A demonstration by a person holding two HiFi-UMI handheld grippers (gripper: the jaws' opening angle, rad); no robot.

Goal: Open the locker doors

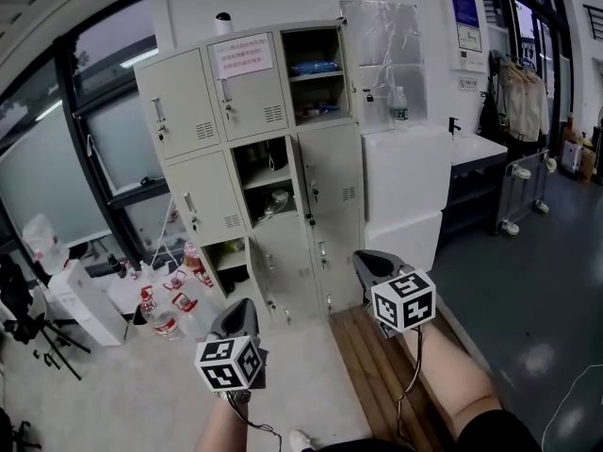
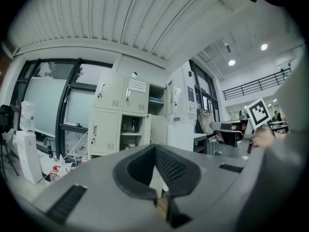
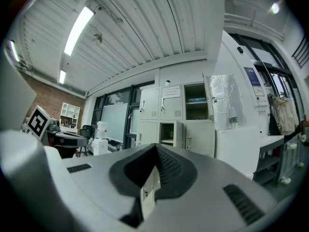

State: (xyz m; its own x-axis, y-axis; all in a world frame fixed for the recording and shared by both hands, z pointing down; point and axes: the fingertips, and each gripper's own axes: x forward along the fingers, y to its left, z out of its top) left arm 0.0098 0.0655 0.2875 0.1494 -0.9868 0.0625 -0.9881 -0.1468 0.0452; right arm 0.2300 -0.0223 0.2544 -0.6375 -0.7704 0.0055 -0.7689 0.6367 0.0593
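Note:
The beige locker bank [image 1: 203, 111] stands ahead, well out of reach of both grippers. The top right compartment [image 1: 316, 73], the centre one [image 1: 259, 172] and a bottom one [image 1: 226, 257] stand open, their doors swung right. The top left door [image 1: 179, 102], the top middle door with a paper notice [image 1: 247, 88] and the middle left door [image 1: 207, 201] are closed. My left gripper [image 1: 241, 309] [image 2: 155, 146] is shut on nothing. My right gripper [image 1: 369, 260] [image 3: 155, 146] is shut too and holds nothing. Both point level at the lockers [image 2: 113, 110] [image 3: 154, 115].
Several water bottles [image 1: 165, 304] lie on the floor left of the lockers. A white cabinet [image 1: 405, 186] with a bottle [image 1: 399, 106] on it adjoins them on the right. Wooden planks [image 1: 377, 365] lie underfoot. A clothes rack [image 1: 523, 102] and a white box [image 1: 71, 299] flank the room.

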